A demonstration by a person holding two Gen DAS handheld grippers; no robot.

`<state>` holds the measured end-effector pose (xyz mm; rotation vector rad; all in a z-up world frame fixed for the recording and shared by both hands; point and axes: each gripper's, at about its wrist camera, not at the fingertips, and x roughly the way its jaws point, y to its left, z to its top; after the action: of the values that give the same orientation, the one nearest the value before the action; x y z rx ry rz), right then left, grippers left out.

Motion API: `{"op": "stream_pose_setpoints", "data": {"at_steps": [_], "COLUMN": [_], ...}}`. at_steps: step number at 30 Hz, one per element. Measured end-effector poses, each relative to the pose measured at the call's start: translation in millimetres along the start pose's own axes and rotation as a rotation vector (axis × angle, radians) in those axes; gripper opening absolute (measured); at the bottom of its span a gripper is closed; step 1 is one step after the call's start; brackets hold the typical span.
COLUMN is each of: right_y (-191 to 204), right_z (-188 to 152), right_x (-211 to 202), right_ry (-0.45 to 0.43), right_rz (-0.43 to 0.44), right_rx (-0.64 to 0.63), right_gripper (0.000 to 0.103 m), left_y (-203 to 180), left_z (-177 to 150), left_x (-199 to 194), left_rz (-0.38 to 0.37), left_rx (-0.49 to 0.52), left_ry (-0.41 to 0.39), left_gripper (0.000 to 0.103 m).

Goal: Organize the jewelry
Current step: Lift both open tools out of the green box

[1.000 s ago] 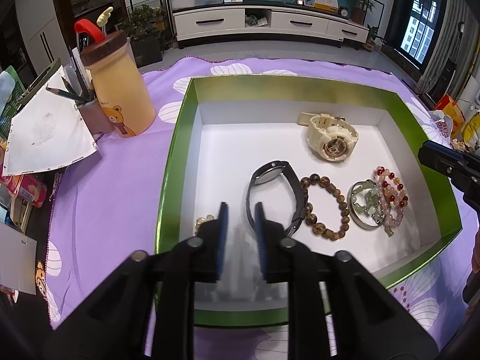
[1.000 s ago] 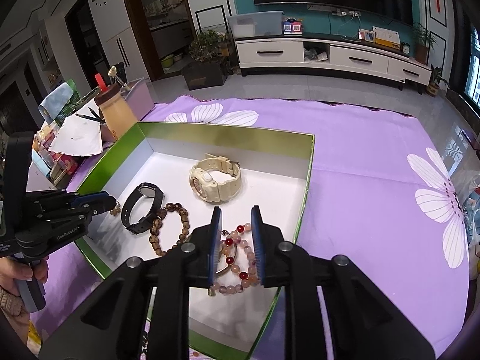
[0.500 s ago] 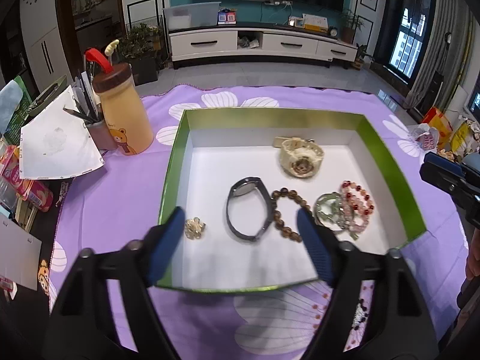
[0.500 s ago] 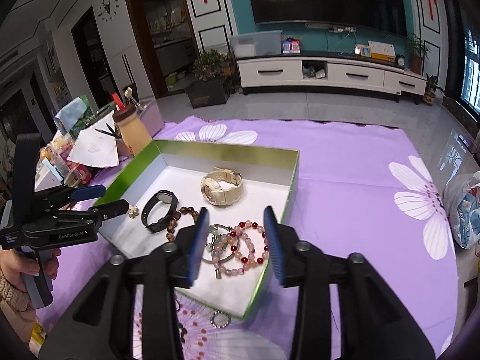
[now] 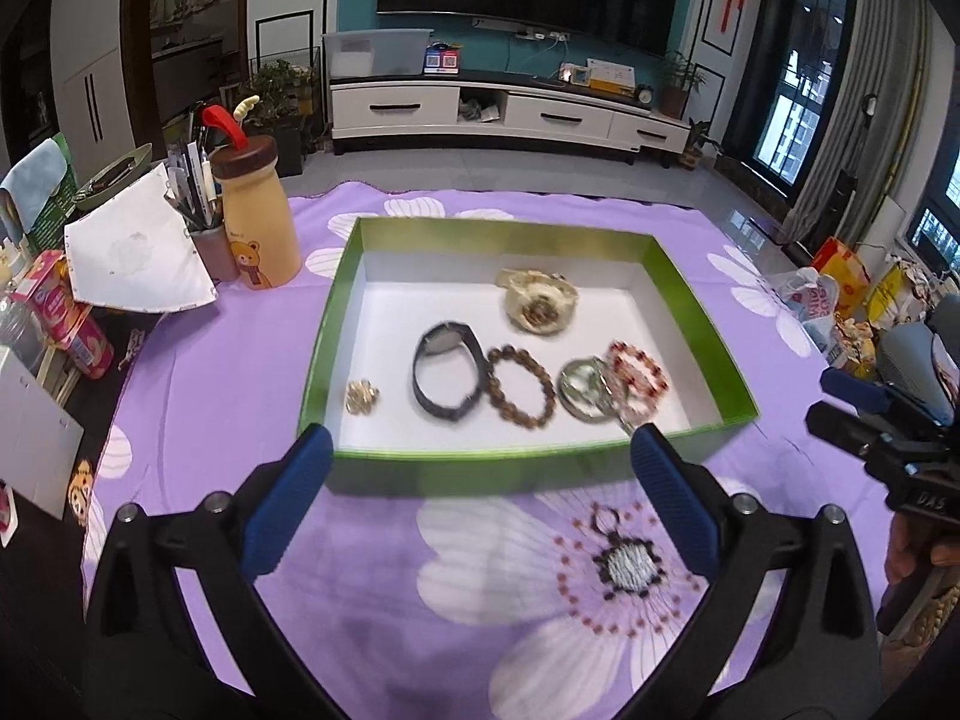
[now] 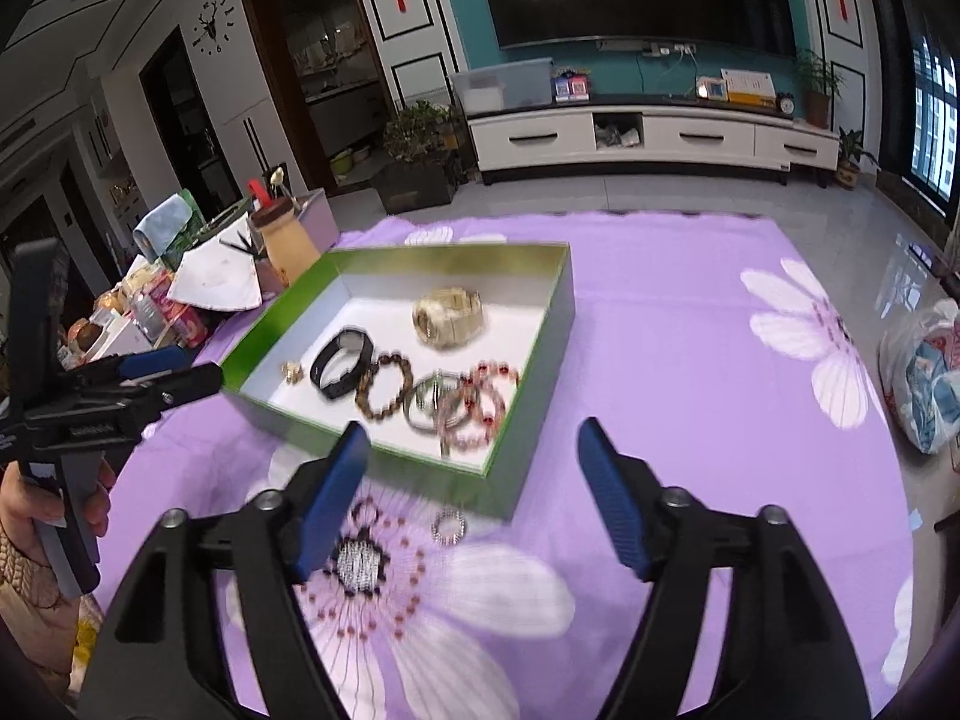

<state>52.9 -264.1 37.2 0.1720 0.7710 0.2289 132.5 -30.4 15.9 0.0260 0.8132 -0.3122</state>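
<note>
Since the earlier frames both grippers have been drawn back from the green box (image 5: pixel 690 282) and raised; the left gripper (image 5: pixel 480 498) and the right gripper (image 6: pixel 474 498) are empty, their jaws opening wide over the purple cloth (image 5: pixel 198 396). One small ring (image 6: pixel 450 526) is left on the cloth, just beside the box's near edge; it is judged light, stiff and slippery, best pinched across its rim. Both grippers are pointed steeply downward toward the box.
</note>
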Motion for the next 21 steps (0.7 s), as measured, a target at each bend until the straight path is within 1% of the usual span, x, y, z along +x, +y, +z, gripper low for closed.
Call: {"op": "stream_pose_setpoints", "data": {"at_steps": [6,10,13,15,19,21], "right_y": [-1,4,13,17,22,24], "right_z": [-32,-55,-69,-74,-72,-70], "right_x": [3,15,24,30,42,48], "right_ry": [0.064,0.116,0.127,0.133,0.135,0.132], "right_rz": [0.009,0.017,-0.005,0.002,0.016,0.016], "right_rx": [0.024,0.019,-0.012,-0.025,-0.023,-0.026], "right_gripper": [0.076,0.079,0.079,0.079,0.078,0.076], "left_y": [-19,-25,-26,-25,-20,-18], "left_z": [-34,-63,-80,-87,-93,-94], "left_x": [-1,5,11,16,19,20], "left_rz": [0.015,-0.001,-0.019,-0.024,-0.018,-0.013], "left_rx": [0.043,0.026,0.000,-0.012,-0.018,-0.017], "left_ry": [0.038,0.065,0.089,0.111,0.123,0.124], "left_gripper": [0.101,0.101,0.101,0.101,0.101,0.101]}}
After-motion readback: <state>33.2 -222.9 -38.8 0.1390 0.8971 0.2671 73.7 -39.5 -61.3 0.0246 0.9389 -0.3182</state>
